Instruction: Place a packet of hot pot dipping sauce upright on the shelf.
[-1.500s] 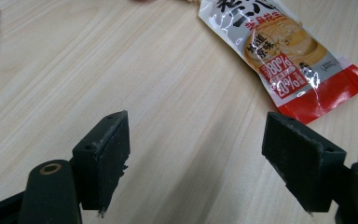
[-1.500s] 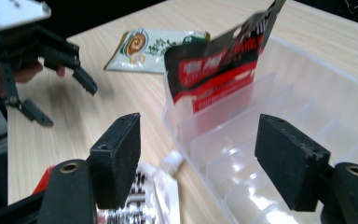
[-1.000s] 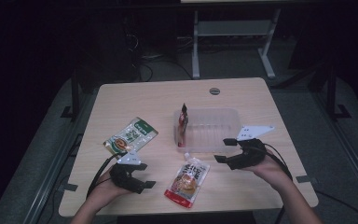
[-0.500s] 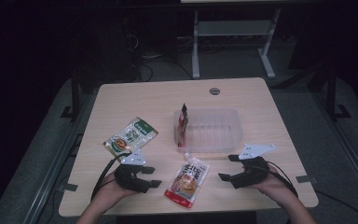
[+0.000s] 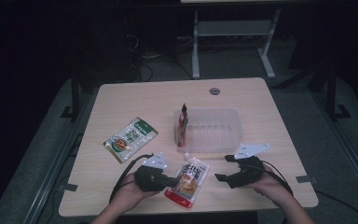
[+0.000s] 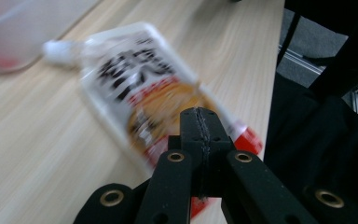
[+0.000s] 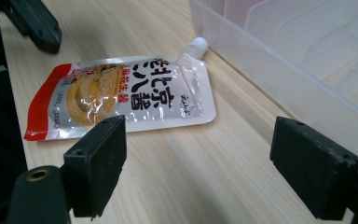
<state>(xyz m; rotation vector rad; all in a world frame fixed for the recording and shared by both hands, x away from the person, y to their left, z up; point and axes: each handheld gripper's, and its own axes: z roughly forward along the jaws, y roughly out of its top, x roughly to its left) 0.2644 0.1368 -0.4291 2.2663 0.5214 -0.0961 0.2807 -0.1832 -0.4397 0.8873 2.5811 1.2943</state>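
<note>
The left tongs (image 5: 170,179) have slid right across the surface to the spouted sauce pouch (image 5: 189,179), and their jaws have just closed with nothing between them. The right tongs (image 5: 225,169) sank nearer the surface, jaws widening slightly.

The wooden desk (image 5: 121,98) carries a clear tray (image 5: 214,133) at its middle, a green packet (image 5: 130,139) lying flat to the left, and a white spouted pouch (image 5: 189,179) near the front edge, its spout toward the tray.
</note>
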